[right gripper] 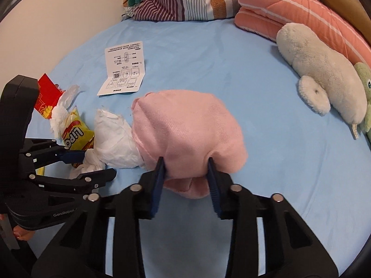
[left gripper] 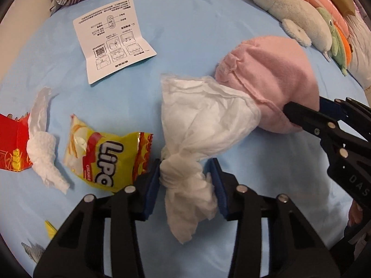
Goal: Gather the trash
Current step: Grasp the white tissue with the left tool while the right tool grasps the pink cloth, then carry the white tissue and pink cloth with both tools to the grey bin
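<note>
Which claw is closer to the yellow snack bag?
The left one. The left gripper sits right beside the yellow snack bag, closed on the white tissue. The right gripper is farther off, past the tissue, pinching the pink hat.

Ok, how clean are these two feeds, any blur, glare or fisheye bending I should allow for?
Left wrist view: sharp in the centre, the twisted white tissue crisp, the yellow snack wrapper shows slight sheen, no harsh glare. Right wrist view: even soft light, the pink knitted cloth slightly soft at its edge. Both views: strong barrel bending of the pale blue bedsheet, dark vignette in the corners.
</note>
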{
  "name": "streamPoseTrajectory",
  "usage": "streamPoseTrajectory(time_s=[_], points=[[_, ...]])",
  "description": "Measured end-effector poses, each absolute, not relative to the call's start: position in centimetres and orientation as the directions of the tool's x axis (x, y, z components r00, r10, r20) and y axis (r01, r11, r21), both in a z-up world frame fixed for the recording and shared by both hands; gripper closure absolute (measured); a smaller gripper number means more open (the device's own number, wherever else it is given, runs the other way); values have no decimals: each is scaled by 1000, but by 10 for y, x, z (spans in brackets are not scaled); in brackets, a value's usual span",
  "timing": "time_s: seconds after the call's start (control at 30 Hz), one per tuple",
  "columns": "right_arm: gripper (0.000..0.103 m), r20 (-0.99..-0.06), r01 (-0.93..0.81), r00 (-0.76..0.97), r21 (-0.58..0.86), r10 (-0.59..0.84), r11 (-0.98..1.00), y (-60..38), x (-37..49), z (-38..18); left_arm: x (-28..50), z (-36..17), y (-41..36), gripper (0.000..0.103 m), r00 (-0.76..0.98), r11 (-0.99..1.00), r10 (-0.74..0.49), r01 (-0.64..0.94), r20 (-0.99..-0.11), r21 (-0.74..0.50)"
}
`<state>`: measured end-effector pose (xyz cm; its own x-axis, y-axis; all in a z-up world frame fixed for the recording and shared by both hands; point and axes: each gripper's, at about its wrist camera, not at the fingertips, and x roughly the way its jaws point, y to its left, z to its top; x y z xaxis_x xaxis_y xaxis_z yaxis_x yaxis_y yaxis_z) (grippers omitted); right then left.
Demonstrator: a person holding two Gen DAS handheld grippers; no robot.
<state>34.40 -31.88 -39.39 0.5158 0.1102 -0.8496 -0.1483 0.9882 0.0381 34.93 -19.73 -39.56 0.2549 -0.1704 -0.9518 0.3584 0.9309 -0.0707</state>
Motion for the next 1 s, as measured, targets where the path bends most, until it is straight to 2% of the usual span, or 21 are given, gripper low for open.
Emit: streamPoseTrajectory(time_s=[0.07,0.17,0.63,1.0], points=[[94,-850,-168,514,33,116,985,-316,343,-392,349,-393,-196,70,255,928,-180,363,-950,-78],[97,-839,-187,530,25,122,982,-313,339,-385,349,-389,-191,71,254,931,-195,352,-947,-97],[97,-806,-137,580,49,120,989,-317,281,-346,300,-337,-182,71,302,928,-184,367,-936,-64],[97,-799,-134,598,-25,61,991,-321,194,-293,233,-277,-180,71,363,919,-188,393,-913,-33]])
